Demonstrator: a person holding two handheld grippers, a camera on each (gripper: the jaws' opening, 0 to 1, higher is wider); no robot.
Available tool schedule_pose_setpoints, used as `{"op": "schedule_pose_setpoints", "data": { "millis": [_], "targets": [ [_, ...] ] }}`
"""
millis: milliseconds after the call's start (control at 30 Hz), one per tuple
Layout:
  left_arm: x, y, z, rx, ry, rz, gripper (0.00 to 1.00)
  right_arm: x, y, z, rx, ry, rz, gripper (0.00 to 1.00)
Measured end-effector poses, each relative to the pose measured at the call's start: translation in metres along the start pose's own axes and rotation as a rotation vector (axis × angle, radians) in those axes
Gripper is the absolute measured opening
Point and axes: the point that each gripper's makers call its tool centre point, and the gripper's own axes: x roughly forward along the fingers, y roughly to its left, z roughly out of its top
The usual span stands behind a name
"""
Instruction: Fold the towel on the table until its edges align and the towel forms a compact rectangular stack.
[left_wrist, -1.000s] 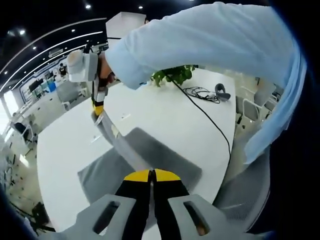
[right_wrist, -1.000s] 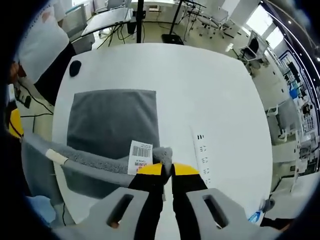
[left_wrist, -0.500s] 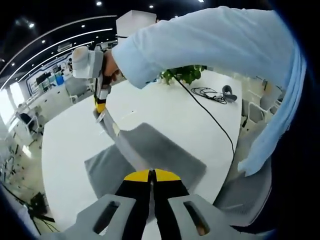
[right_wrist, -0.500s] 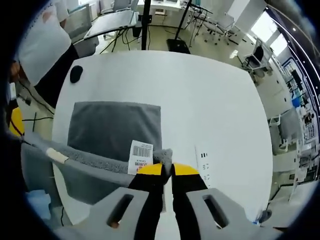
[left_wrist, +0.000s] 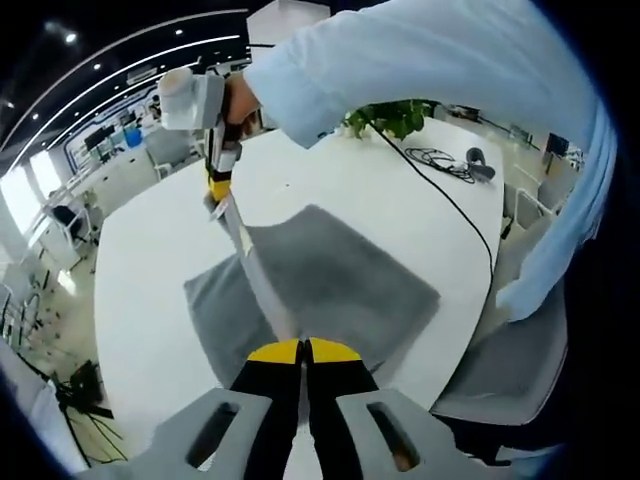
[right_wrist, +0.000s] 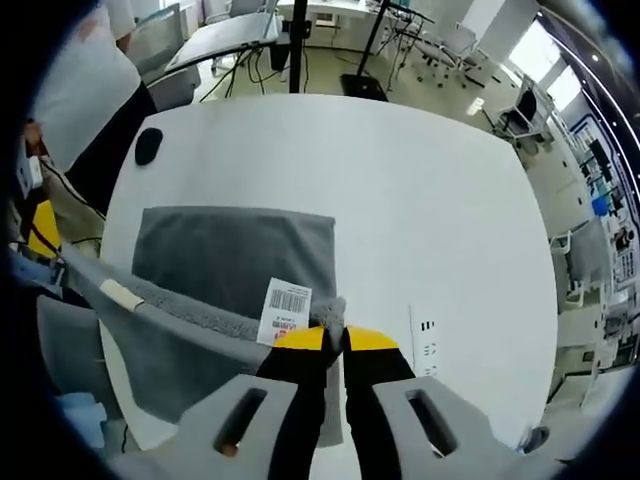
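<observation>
White counter (right_wrist: 440, 190) is carrying the grey towel (right_wrist: 235, 265) — soft, light, sagging. Left tongs (left_wrist: 303, 350) and right tongs (right_wrist: 335, 338) are each clamping a corner of its raised edge, the best hold.

both views look down from above the white table (left_wrist: 150, 260), facing each other along the lifted edge of the grey towel (right_wrist: 235, 260), which both share.
</observation>
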Motion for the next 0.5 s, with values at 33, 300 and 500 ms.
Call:
{"op": "schedule_pose_setpoints", "data": {
  "millis": [33, 300, 500],
  "targets": [
    [0.001, 0.0, -0.004, 0.001, 0.012, 0.005, 0.0, 0.003, 0.001, 0.002, 0.0, 0.0, 0.003, 0.03],
    [0.016, 0.008, -0.037, -0.02, 0.063, 0.025, 0.0, 0.037, 0.011, 0.013, -0.009, -0.004, 0.022, 0.03],
    [0.025, 0.016, -0.055, -0.046, 0.083, 0.033, 0.0, 0.059, 0.017, 0.011, 0.003, 0.006, 0.037, 0.04]
  ]
}}
